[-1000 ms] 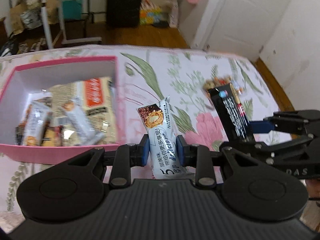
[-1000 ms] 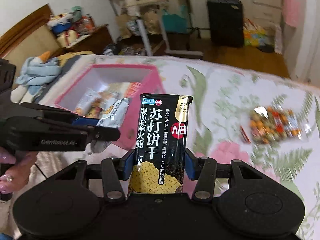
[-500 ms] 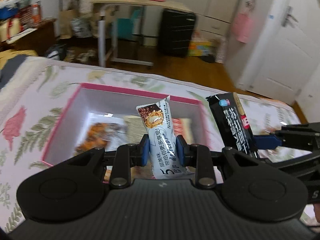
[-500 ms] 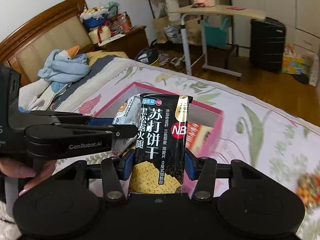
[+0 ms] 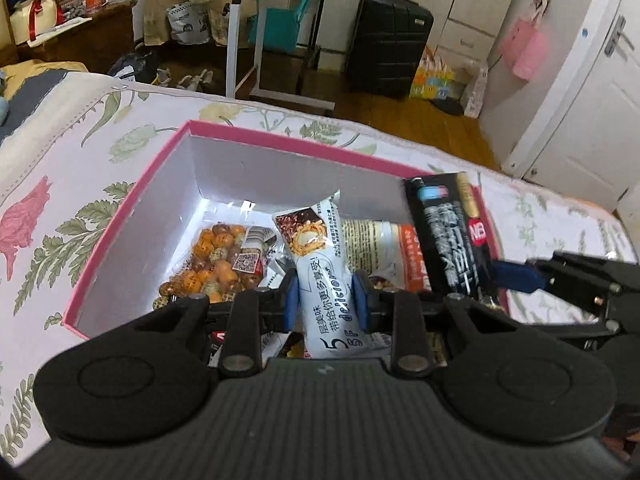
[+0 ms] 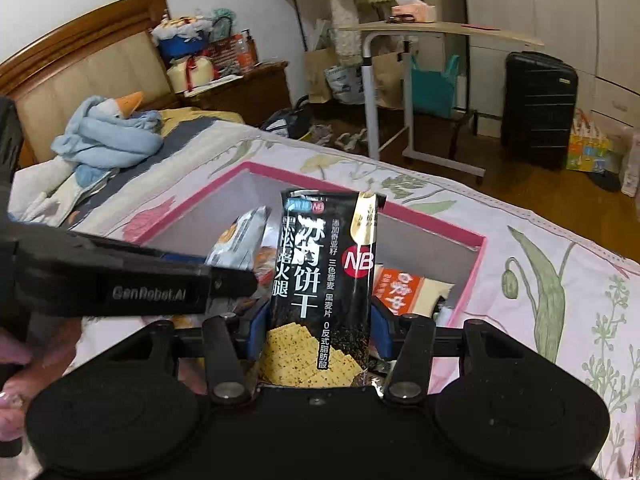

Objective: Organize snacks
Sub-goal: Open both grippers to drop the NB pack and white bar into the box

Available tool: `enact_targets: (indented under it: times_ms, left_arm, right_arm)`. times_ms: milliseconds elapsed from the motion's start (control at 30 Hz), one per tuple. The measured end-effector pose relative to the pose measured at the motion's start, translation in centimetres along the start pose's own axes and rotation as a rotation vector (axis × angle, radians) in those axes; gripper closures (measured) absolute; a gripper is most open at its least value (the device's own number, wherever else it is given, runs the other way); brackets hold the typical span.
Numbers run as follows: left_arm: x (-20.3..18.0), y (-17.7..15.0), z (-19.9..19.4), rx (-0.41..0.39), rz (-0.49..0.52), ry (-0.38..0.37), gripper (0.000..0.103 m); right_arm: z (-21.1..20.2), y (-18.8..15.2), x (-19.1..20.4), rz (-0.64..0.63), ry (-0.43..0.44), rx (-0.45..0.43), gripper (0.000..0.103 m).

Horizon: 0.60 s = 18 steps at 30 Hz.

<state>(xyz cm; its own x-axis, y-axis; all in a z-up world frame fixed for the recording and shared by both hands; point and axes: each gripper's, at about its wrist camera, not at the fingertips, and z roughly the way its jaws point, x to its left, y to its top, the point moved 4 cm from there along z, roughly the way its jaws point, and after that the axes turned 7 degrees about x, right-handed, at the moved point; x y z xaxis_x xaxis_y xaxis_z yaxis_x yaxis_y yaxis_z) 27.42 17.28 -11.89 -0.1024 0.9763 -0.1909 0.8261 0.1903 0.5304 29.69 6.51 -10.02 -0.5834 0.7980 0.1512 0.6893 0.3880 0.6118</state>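
My left gripper's (image 5: 325, 307) fingers (image 5: 291, 305) pinch one white snack bar (image 5: 322, 276) upright between their blue pads. My right gripper (image 6: 318, 336) has one black cracker packet (image 6: 325, 288) standing between its fingers (image 6: 256, 336), and its jaws are opening, though I cannot tell whether the pads still press on the packet. Both packets hang over the one pink box (image 5: 132, 200), which sits on the bed.

I count two grippers, two carried packets and one box. Inside the box I make out one bag of orange round sweets (image 5: 216, 260), one cream and orange packet (image 5: 396, 248) and a few smaller wrappers at the near edge that are too hidden to count.

The bed (image 5: 72, 140) has a floral cover. Past it are a wooden floor, a white rolling table (image 5: 256, 32), a black suitcase (image 5: 386, 40) and a white door (image 5: 592, 92). The right view shows a wooden headboard (image 6: 80, 72) and a blue plush goose (image 6: 108, 132).

Against a second ago, both grippers have come across from the open bedspread to stand over the box, and the loose bag of mixed sweets that lay on the cover has dropped out of view.
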Motion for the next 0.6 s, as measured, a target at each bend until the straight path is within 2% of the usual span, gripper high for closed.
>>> enact_targets:
  times_ms: [100, 167, 233, 333, 467, 600]
  left_arm:
    - [-0.3, -0.2, 0.6, 0.002, 0.013, 0.017, 0.071]
    - [-0.2, -0.2, 0.6, 0.01, -0.011, 0.009, 0.067]
    - [-0.1, -0.2, 0.0, -0.006, -0.021, -0.012, 0.062]
    - [0.0, -0.4, -1.2, -0.046, -0.026, -0.027, 0.062]
    - [-0.1, -0.8, -2.5, -0.058, -0.021, -0.041, 0.061]
    - [-1.1, -1.4, -4.7, -0.124, 0.009, 0.002, 0.061]
  right_arm:
    - [0.4, -0.1, -0.5, -0.014, -0.053, -0.013, 0.044]
    - [0.1, -0.2, -0.9, 0.001, -0.066, -0.02, 0.033]
    - [-0.7, -0.1, -1.1, 0.017, -0.062, -0.031, 0.033]
    - [-2.8, 0.3, -1.6, 0.06, -0.054, -0.049, 0.033]
    - [-6.0, 0.5, -2.7, 0.126, -0.051, -0.038, 0.033]
    - [-9.9, -0.4, -3.9, 0.174, -0.068, -0.031, 0.033]
